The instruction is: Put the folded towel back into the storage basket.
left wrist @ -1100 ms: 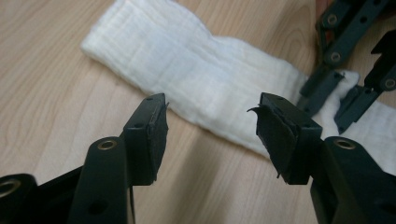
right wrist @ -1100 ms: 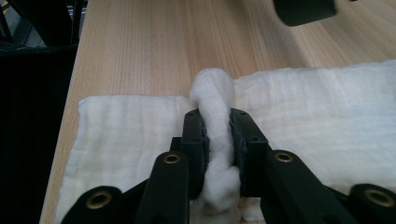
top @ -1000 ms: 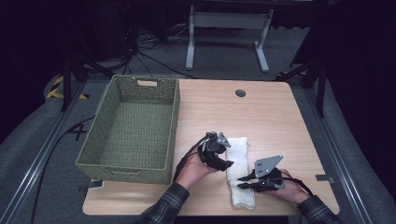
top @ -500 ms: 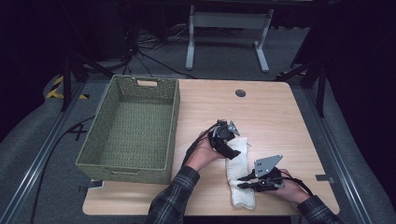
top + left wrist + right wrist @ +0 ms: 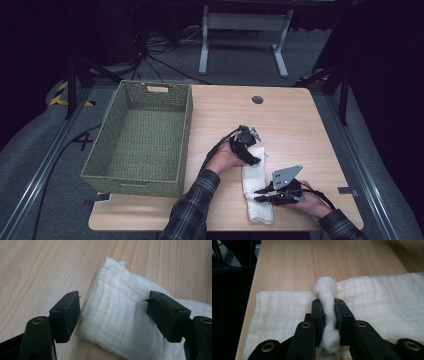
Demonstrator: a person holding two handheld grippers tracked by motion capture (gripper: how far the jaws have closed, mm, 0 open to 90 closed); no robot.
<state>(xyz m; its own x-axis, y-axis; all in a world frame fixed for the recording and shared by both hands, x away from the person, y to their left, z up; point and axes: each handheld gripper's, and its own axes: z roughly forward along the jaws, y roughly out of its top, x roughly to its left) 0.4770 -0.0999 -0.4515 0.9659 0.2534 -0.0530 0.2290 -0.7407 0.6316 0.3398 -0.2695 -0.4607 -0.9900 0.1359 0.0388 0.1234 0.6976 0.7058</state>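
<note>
Light wooden table [image 5: 295, 125] with woven green basket [image 5: 142, 135] (left side) and white towel [image 5: 256, 187].

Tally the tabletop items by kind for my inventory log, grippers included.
White towel: 1
Green woven basket: 1
Handheld grippers: 2, left gripper and right gripper
Total: 4

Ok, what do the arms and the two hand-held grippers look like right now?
Both sleeves are dark plaid. The left hand-held gripper is black, with blocky rectangular jaw pads and brass-ringed holes; a black cable loops from it. The right hand-held gripper is also black, with brass-ringed holes, and carries a grey three-cornered plate.
</note>
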